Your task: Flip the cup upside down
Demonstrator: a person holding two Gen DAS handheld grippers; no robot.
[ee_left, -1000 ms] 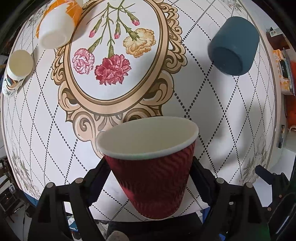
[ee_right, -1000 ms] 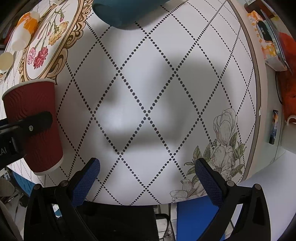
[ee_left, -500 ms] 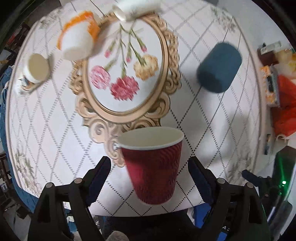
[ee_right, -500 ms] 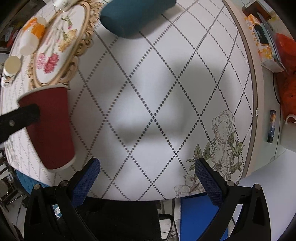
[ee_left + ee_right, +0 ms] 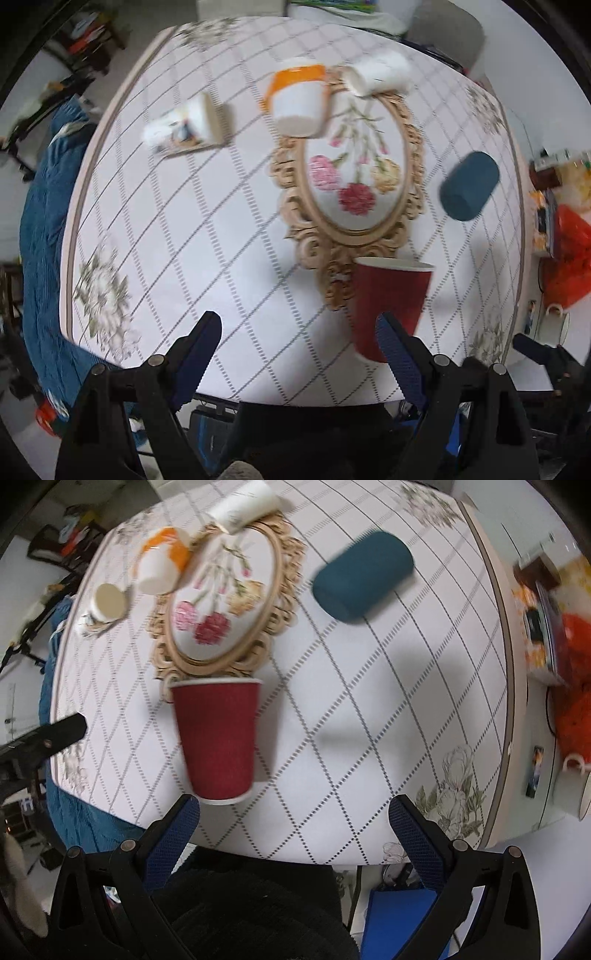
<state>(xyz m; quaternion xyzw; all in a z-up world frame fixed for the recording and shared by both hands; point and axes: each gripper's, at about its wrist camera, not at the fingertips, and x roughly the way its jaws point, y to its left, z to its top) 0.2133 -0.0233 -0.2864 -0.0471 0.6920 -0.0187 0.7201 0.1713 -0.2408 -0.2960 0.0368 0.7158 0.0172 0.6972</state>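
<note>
Red cup (image 5: 218,738) stands free and unflipped ahead of both gaping, empty grippers, left (image 5: 299,354) and right (image 5: 295,834); regrasp likely next.

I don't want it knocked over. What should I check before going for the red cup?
1. Left gripper open, apart from red cup: ok.
2. Right gripper open: ok.
3. Red cup upside down: not ok, it stands mouth up.
4. Red cup centred between right gripper's fingers: not ok, it sits off to their left.
5. Teal cup clear of red cup: ok, it lies well apart.
6. Red cup empty: cannot tell.
</note>
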